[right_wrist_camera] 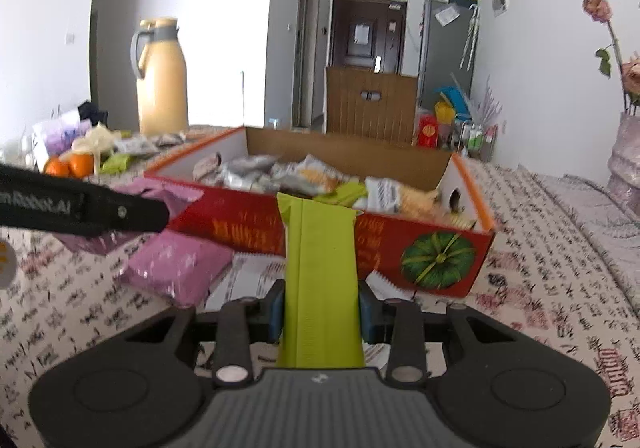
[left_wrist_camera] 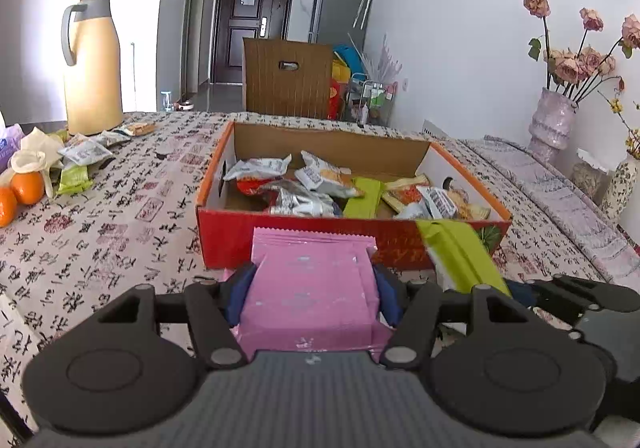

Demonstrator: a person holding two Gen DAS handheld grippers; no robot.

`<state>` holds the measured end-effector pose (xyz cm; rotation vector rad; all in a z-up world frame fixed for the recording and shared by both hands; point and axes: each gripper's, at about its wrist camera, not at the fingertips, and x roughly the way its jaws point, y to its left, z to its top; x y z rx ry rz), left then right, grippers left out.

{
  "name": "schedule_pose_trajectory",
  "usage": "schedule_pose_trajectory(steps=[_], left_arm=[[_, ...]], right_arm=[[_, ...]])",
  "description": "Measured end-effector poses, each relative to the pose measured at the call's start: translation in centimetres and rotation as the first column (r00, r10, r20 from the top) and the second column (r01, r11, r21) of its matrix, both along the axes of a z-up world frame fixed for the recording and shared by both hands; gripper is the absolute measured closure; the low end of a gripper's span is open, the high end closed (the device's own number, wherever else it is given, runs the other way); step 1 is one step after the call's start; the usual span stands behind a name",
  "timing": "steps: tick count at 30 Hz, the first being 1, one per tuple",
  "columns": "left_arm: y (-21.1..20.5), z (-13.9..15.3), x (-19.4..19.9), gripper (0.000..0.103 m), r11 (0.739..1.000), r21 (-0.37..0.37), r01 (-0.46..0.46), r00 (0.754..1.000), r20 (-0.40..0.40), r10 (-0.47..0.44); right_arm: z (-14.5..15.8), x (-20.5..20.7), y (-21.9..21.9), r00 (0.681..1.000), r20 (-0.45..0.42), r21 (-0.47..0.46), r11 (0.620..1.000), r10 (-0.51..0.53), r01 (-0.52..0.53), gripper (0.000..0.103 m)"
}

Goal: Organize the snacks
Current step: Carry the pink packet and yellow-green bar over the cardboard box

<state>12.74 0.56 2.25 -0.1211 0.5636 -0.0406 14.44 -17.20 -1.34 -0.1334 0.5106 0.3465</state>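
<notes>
Both packs clamped, pink (left_wrist_camera: pixel 310 284) in left claw (left_wrist_camera: pixel 312 288), green (right_wrist_camera: pixel 320 268) in right claw (right_wrist_camera: pixel 322 312): lift clear over box (right_wrist_camera: pixel 440 244) wall before releasing.

Both views ride low over a table covered in a patterned cloth (left_wrist_camera: pixel 120 216), each looking forward and slightly down along its own gripper's fingers toward the far door. The left wrist view sits close to the red cardboard box (left_wrist_camera: pixel 304 236), facing its near wall almost squarely, with the left gripper (left_wrist_camera: pixel 316 294) filling the bottom of the frame. The right wrist view stands just to the right, also close, meeting the same box (right_wrist_camera: pixel 400 244) at a slant, with the right gripper (right_wrist_camera: pixel 320 308) below. Both share the box, the yellow thermos (left_wrist_camera: pixel 94 64) at the left, and the doorway behind.
</notes>
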Motion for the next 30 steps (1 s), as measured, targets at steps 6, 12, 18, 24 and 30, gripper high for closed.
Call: schedule_pose_trajectory(steps=[6,12,18,24,30], left_arm=[[0.0,1.7,0.7,0.040,1.000,0.008,-0.015,0.999,0.041,0.015],[-0.3,3.7,1.8,0.040,1.000,0.012,-0.027,0.995,0.094,0.026],[-0.3,5.3,4.0,0.040,0.999,0.020,-0.047,0.992,0.120,0.044],[-0.1,6.1,6.7,0.040,0.997,0.023,-0.075,0.989,0.128,0.072],[-0.5,6.5,9.5,0.040,0.996,0.018,-0.088,0.987,0.135,0.084]], right_arm=[[2.0,0.5,-0.9,0.998,0.053,0.035,0.999,-0.031,0.029,0.068],[3.8,2.0,-1.4,0.993,0.097,0.077,0.995,-0.066,0.059,0.068],[5.6,4.5,-1.3,0.988,0.127,0.119,0.990,-0.089,0.074,0.068],[6.5,7.5,-1.1,0.984,0.138,0.142,0.986,-0.109,0.089,0.068],[6.4,10.5,-0.7,0.981,0.131,0.168,0.979,-0.141,0.118,0.068]])
